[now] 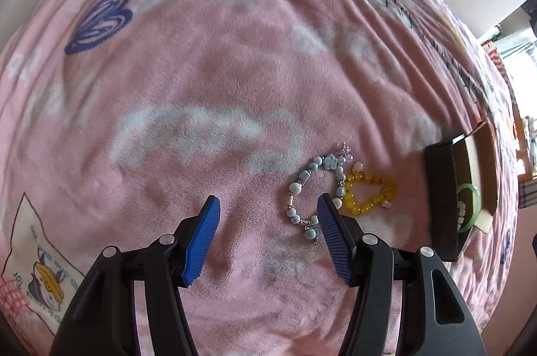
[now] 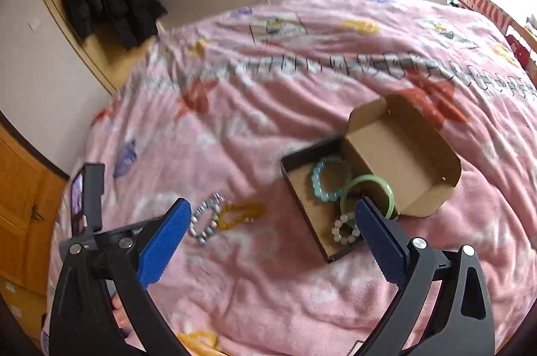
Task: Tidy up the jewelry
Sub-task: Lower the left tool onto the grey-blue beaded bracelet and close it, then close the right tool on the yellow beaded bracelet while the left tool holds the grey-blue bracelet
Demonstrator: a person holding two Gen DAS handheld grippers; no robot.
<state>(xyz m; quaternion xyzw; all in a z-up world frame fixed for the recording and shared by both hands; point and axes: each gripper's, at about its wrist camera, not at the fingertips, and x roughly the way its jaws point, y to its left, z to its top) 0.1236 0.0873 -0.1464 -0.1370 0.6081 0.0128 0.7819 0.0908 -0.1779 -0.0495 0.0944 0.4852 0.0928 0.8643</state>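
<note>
Now both claws gape empty: left claw (image 1: 268, 215) over the blue bracelet (image 1: 313, 191) at lower centre, right claw (image 2: 272, 221) beside the box (image 2: 379, 161).

1. My left tongs (image 1: 268, 215) point steeply down at the pink blanket (image 1: 208, 81), jaws apart with nothing between the blue pads (image 1: 201, 242); bare fabric shows in the gap.
2. A pale blue bead bracelet (image 1: 303, 185) lies just past the right pad, which hides part of its loop; a yellow bead bracelet (image 1: 369, 193) lies touching it on the right.
3. Further right stands an open cardboard box (image 1: 443, 195), dark outside; I see a green bangle (image 1: 470, 188) and white beads (image 1: 462, 211) inside.
</note>
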